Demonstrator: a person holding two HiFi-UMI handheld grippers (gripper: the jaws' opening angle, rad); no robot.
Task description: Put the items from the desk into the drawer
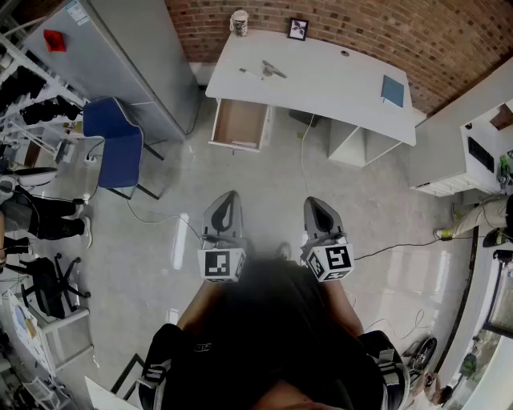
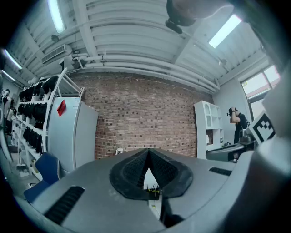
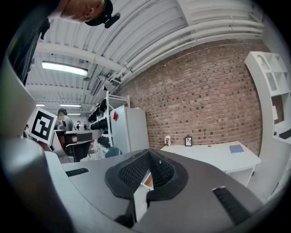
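A white desk (image 1: 321,84) stands far ahead against the brick wall. On it lie a blue notebook (image 1: 393,90), a small framed picture (image 1: 298,29), a pale cup (image 1: 239,22) and some thin tools (image 1: 267,70). The drawer (image 1: 240,124) hangs open under the desk's left end, and its inside looks bare. My left gripper (image 1: 230,198) and right gripper (image 1: 315,203) are held side by side over the floor, well short of the desk. Both are shut with nothing in them. The right gripper view shows the desk (image 3: 213,152) and notebook (image 3: 236,149) in the distance.
A blue chair (image 1: 119,144) and a tall grey cabinet (image 1: 120,56) stand left of the desk. A white shelf unit (image 1: 461,148) is at the right. Cables (image 1: 401,244) run across the glossy floor. A seated person (image 1: 40,216) and an office chair (image 1: 48,284) are at far left.
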